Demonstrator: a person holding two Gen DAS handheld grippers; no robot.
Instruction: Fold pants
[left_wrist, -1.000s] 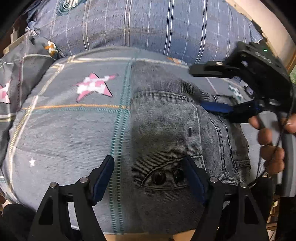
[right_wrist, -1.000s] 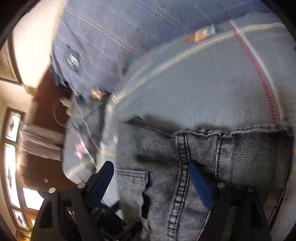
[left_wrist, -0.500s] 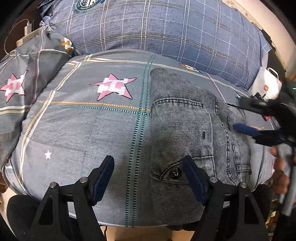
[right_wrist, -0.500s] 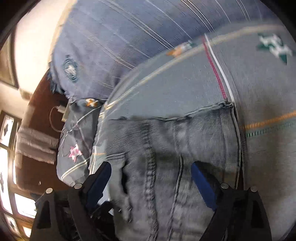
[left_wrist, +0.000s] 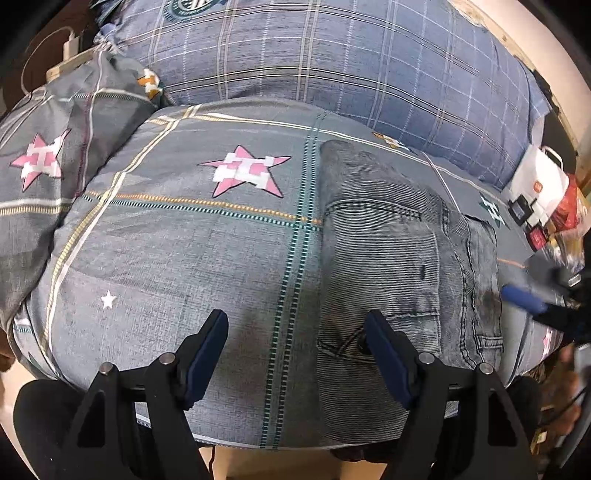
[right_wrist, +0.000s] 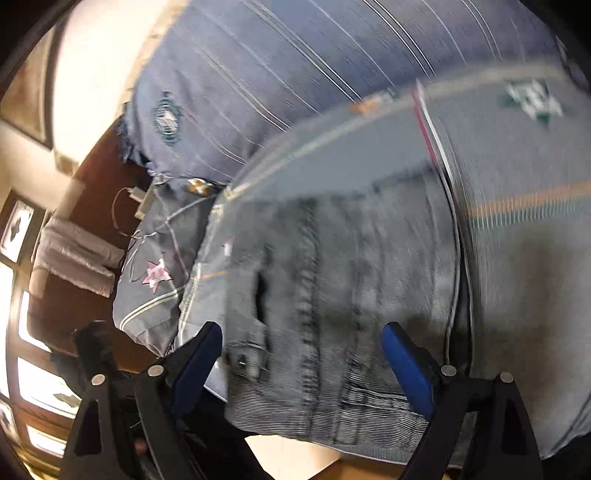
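Grey denim pants (left_wrist: 391, 258) lie folded in a flat stack on the star-patterned bed cover (left_wrist: 177, 251), near its front edge. My left gripper (left_wrist: 295, 321) hovers open above the cover, its right finger (left_wrist: 384, 347) over the stack's left border and nothing between the pads. In the right wrist view the pants (right_wrist: 332, 295) are blurred. My right gripper (right_wrist: 301, 332) stands open above their near end, holding nothing. One of its blue fingers (left_wrist: 522, 298) shows at the right edge of the left wrist view, just off the pants, with a hand below it.
A blue plaid duvet (left_wrist: 332, 62) is bunched along the back. A star-print pillow (left_wrist: 44, 158) lies at the left, with a charger and cable (left_wrist: 72, 44) beyond it. A white bag (left_wrist: 539, 184) and red packets sit at the right. The bed's front edge (left_wrist: 236, 441) runs below the grippers.
The right gripper has pulled off the pants toward the right edge of the left view and risen. The left gripper has drifted left, so the pants now sit right of its centre.
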